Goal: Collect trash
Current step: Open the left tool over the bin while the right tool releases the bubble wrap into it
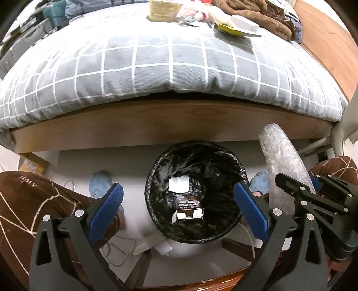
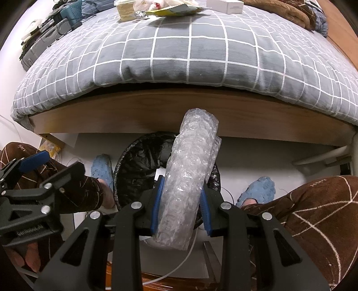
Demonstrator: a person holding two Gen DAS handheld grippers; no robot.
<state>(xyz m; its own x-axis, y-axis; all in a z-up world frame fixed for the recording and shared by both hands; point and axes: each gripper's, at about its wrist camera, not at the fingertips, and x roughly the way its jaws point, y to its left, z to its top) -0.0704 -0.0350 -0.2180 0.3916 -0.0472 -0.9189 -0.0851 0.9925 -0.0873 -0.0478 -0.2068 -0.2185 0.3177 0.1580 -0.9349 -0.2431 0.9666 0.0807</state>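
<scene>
A bin lined with a black bag point(image 1: 237, 165) stands on the floor below the bed's edge, with a dark carton point(image 1: 190, 211) and white paper point(image 1: 179, 184) inside. My left gripper point(image 1: 179, 201) hangs wide open above the bin's mouth, nothing between its blue pads. A roll of clear bubble wrap point(image 2: 190, 174) stands up from my right gripper point(image 2: 181, 199), which is shut on it just over the bin point(image 2: 134, 161). In the left wrist view the same bubble wrap point(image 1: 282, 161) and right gripper point(image 1: 297, 185) sit at the right. The left gripper point(image 2: 47, 165) shows at the left of the right wrist view.
A bed with a grey checked cover point(image 1: 156, 62) fills the upper half, above a wooden frame board point(image 1: 170, 120). Boxes, wrappers and a brown blanket point(image 1: 264, 15) lie at its far side. A person's knees in brown trousers point(image 2: 313, 215) and blue slippers point(image 2: 259, 188) flank the bin. White cables point(image 1: 120, 248) lie on the floor.
</scene>
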